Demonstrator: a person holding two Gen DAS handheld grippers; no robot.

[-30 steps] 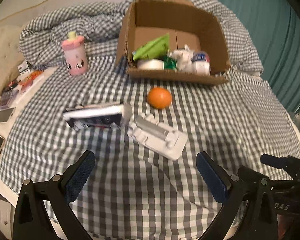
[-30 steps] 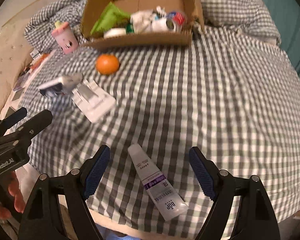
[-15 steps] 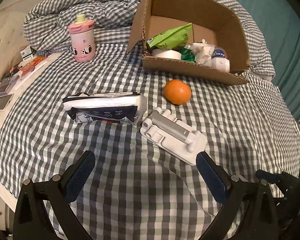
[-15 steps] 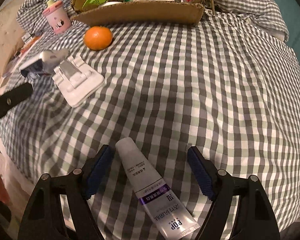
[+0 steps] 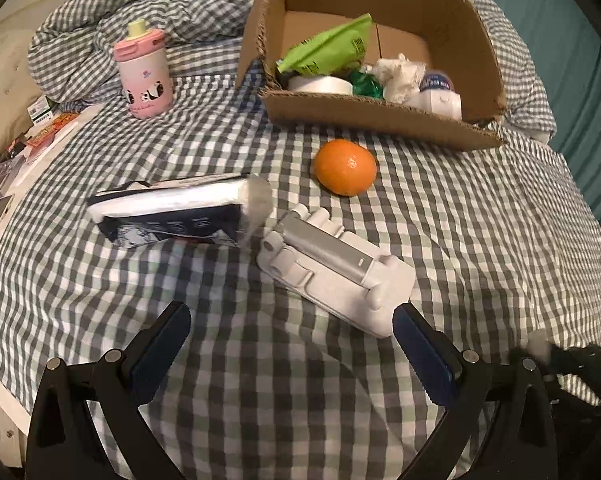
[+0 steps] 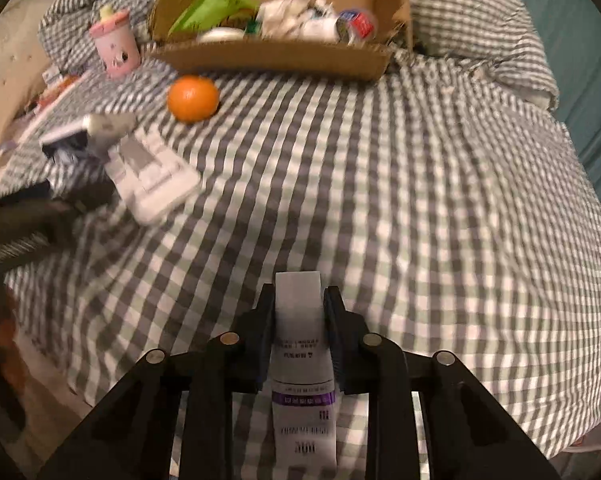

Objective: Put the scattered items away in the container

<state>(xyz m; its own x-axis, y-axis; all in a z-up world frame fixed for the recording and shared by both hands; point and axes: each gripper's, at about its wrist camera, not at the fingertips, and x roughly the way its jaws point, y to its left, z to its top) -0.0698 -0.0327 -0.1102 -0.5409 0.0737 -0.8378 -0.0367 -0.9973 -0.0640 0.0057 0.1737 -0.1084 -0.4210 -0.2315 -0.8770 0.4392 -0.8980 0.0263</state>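
My right gripper (image 6: 299,300) has its jaws closing, pads pressed on both sides of a white tube with a purple band (image 6: 300,344) lying on the checked bedspread. My left gripper (image 5: 290,326) stands open above the cloth, just short of a white plastic stand (image 5: 336,272). Beside the stand lies a tissue pack (image 5: 176,212), and an orange (image 5: 345,167) sits behind it. The cardboard box (image 5: 380,116) at the back holds a green pouch, tape and other items. The right wrist view also takes in the box (image 6: 268,60), orange (image 6: 193,98) and stand (image 6: 152,176).
A pink panda bottle (image 5: 143,76) stands left of the box. Small packets and cards (image 5: 40,128) lie on a surface past the bed's left edge. Rumpled checked bedding (image 5: 140,12) piles up behind. A teal curtain (image 5: 592,80) hangs at the right.
The right gripper's jaws came together around the white tube, which now lies straight between them. The left gripper sank and drew nearer the white stand and tissue pack.
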